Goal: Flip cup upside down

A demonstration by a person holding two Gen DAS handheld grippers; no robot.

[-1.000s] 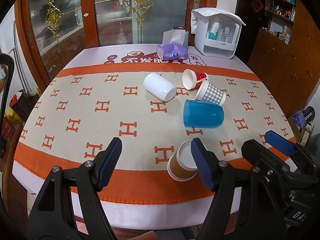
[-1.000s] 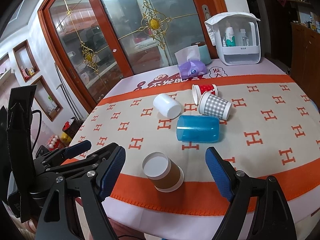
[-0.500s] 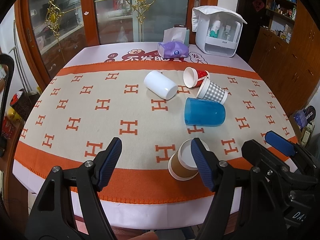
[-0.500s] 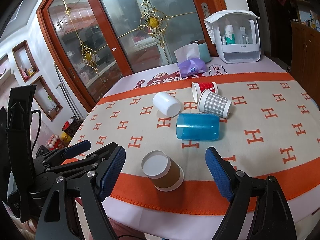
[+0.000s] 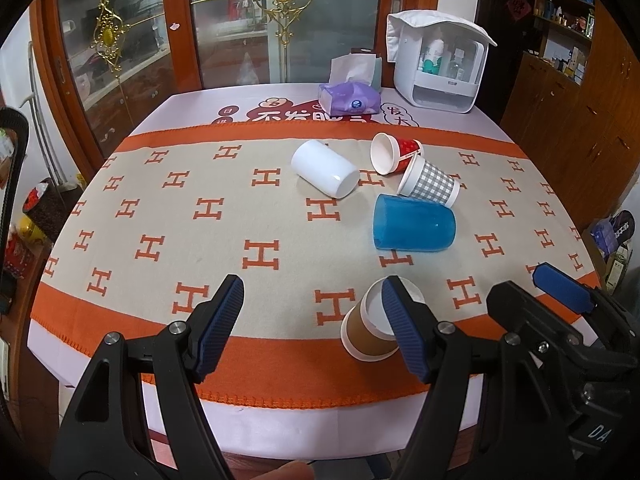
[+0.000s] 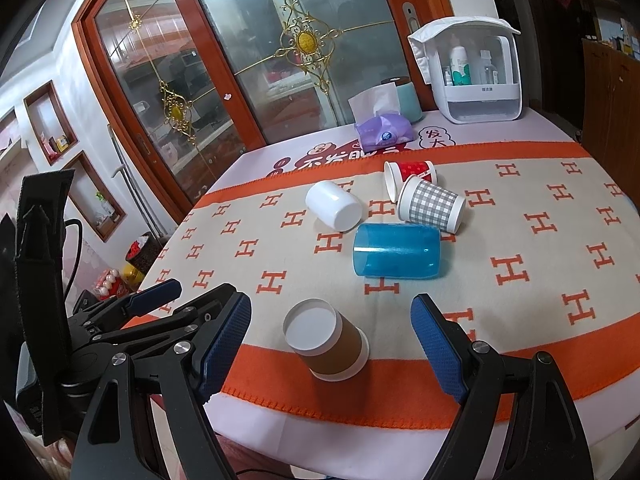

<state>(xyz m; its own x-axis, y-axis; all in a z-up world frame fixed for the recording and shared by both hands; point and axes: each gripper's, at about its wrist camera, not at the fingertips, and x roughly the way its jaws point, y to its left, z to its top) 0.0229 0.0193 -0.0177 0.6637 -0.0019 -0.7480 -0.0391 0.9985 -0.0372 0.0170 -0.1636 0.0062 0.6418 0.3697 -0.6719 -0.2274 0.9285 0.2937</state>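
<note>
A brown paper cup point(image 6: 328, 344) stands upside down near the table's front edge, its white base up; it also shows in the left wrist view point(image 5: 366, 330). A blue cup point(image 6: 396, 251), a white cup point(image 6: 333, 205), a grey checked cup point(image 6: 432, 204) and a red cup point(image 6: 410, 174) lie on their sides further back. My right gripper point(image 6: 332, 344) is open, its jaws either side of the brown cup without touching. My left gripper point(image 5: 312, 328) is open and empty, left of the brown cup.
An orange-patterned cloth point(image 5: 160, 216) covers the table. A purple tissue pack point(image 5: 348, 98) and a white storage box point(image 5: 438, 68) stand at the far edge. Glass doors are behind the table, wooden cabinets at the right.
Both grippers have moved slightly; the cups have not moved.
</note>
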